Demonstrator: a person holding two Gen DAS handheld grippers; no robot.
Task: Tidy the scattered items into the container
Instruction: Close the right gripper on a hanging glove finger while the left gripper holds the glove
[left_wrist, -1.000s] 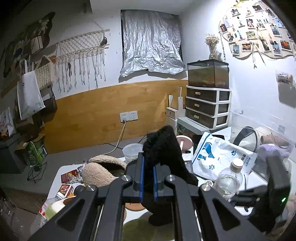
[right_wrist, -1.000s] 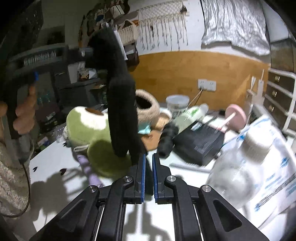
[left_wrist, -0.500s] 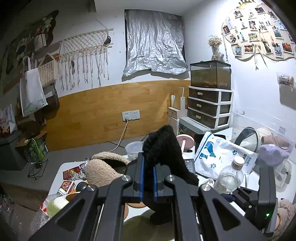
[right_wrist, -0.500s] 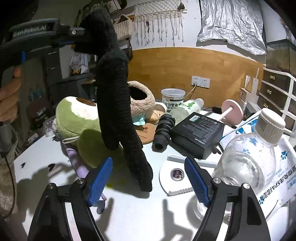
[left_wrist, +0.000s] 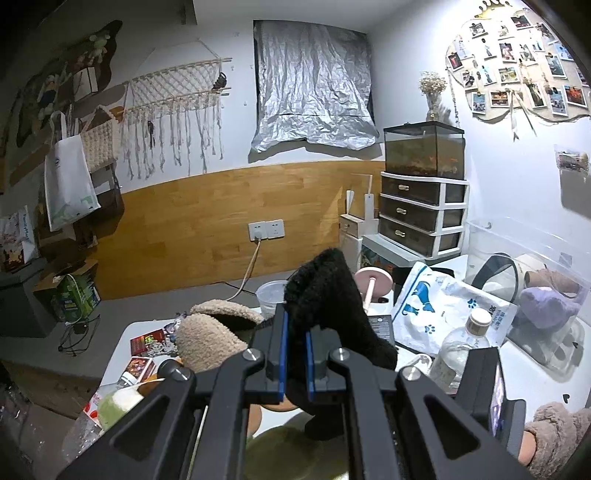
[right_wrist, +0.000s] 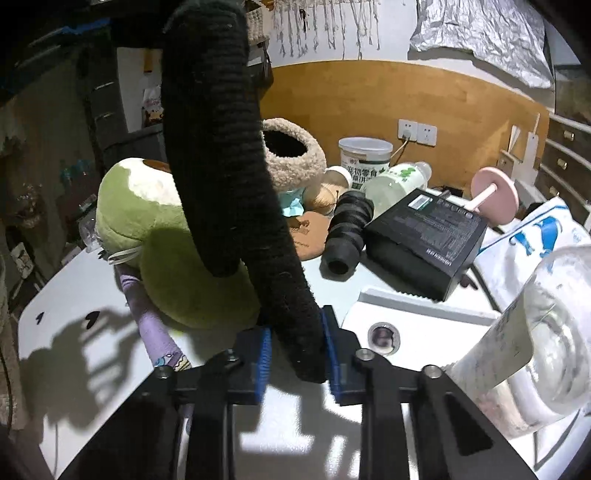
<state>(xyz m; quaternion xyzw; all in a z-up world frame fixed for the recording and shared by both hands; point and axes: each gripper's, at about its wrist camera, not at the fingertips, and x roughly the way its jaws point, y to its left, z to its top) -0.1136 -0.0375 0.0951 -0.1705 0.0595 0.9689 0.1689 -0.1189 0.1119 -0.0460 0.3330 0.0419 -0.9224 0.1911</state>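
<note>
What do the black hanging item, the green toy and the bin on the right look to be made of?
Black sock: knitted yarn, matte, going by its ribbed rows and fuzzy edge. Green toy: plush fabric over soft stuffing, short nap. Bin: clear, glossy, probably plastic; its contents show through the wall.

fingers (right_wrist: 330, 354) closing around black sock (right_wrist: 229, 155)

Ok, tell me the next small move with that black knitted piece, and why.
Probably finish closing the right hand-held gripper: its jaws are closing around the dangling lower end of the black knitted piece, whose top the left hand-held gripper pinches. Holding both ends should ease carrying it to the clear container.
</note>
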